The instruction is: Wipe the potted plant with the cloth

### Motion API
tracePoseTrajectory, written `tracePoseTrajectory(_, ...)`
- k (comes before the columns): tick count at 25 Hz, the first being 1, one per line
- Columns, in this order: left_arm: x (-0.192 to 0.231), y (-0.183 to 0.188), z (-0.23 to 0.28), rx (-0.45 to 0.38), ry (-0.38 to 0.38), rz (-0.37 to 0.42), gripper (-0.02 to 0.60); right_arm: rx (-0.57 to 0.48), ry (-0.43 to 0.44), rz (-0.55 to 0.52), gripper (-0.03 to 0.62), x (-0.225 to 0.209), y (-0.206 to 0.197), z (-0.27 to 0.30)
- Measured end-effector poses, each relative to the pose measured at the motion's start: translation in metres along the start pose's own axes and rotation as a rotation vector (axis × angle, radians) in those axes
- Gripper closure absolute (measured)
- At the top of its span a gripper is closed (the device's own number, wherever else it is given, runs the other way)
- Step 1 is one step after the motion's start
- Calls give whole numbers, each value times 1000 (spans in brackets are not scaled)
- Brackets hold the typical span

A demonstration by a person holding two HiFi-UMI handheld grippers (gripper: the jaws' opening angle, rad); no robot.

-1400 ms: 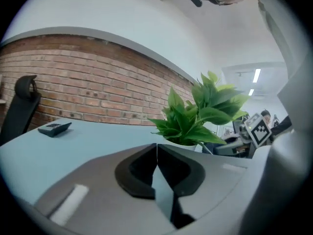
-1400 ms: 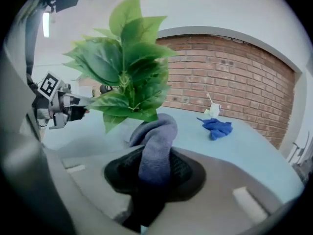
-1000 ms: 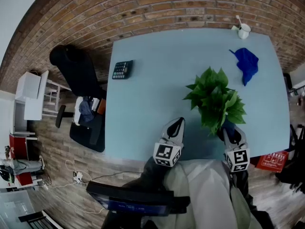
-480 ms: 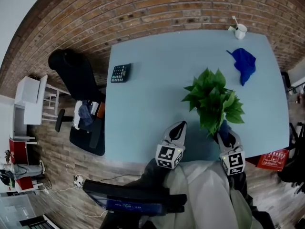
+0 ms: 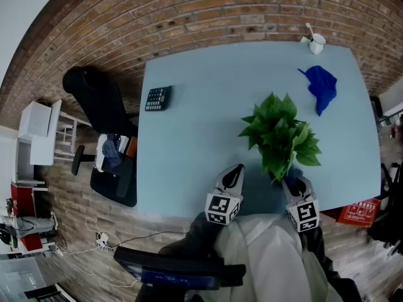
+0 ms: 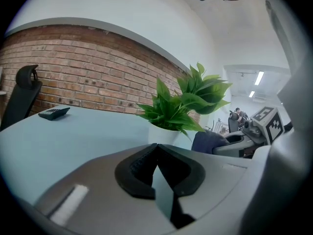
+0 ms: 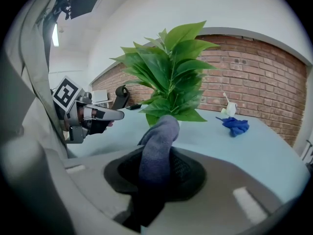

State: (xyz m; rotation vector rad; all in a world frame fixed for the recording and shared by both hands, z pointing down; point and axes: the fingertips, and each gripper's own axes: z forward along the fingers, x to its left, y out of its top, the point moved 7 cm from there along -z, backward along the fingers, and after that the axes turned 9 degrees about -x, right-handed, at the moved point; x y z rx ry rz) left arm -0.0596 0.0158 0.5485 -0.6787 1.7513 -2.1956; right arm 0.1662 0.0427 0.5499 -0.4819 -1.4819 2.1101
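I am pinching the grey cloth in my right gripper, just beside the potted plant standing on the table. My left gripper is sitting empty, jaws fully together.

My left tongs point toward 1 o'clock, pressed together, empty; my right tongs, toward 11, clamp the cloth.

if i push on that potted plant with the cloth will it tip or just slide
Likely top-heavy: the potted plant spreads much wider than its small white pot, so a high push may tip it. Its thin leaves would probably bend first. On the smooth table, a low push might slide it.
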Motion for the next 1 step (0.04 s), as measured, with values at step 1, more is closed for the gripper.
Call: tracePoseTrajectory(1,0,-1,-1,4,2,1,575,1,3,2,499,0,0,1)
